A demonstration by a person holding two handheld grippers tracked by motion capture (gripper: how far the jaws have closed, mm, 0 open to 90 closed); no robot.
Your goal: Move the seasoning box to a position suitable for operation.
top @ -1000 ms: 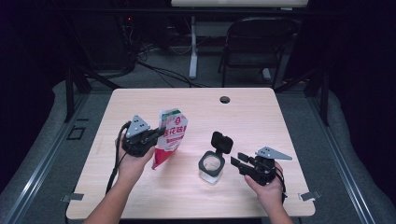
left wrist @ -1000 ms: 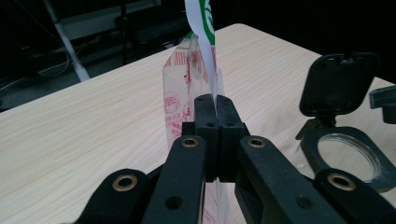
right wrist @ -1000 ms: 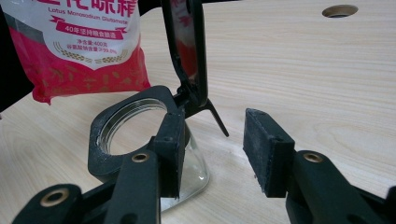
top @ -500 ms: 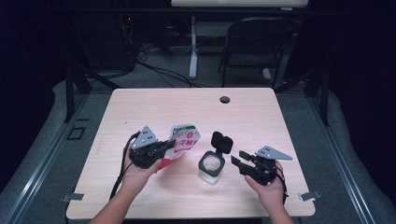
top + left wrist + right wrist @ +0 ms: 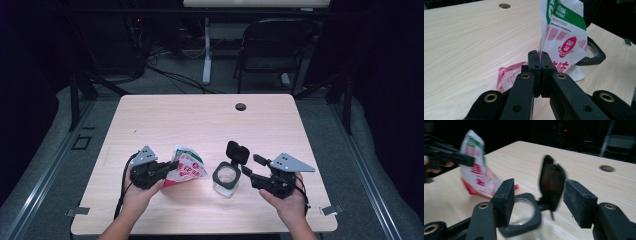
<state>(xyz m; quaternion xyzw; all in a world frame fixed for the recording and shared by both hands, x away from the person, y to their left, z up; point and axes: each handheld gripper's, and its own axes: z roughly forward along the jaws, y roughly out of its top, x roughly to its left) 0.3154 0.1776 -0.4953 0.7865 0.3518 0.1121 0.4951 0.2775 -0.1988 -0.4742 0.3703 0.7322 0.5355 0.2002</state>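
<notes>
Biggest risk sits with the bag (image 5: 187, 169): the left gripper (image 5: 170, 166) is clamped on just a thin pinch of its side, so the white-and-red pouch with the green band could slide out of the pinch or fold over, and whatever is in it would land on the table (image 5: 200, 120) instead of in the jar (image 5: 226, 176); judging by how it lies, tipped toward the jar with its low end on the wood, the aim at the mouth looks poor; next risk, the jar itself; it stands just beside the bag, near the front edge, with nothing gripping it, since the right gripper (image 5: 251, 166) has its jaws apart on either side of the flip lid (image 5: 237, 151) without pressing on it; a nudge from the bag or from that gripper could tip the glass or knock the raised lid shut over the opening; smallest worry, the lid snagging a jaw. Against the earlier frames: the bag stood tall and nearly upright above the table, now it is lowered and laid over toward the jar; left hand has come down; right gripper's jaws have just been opening, lid between them, not squeezed; jar unmoved.
</notes>
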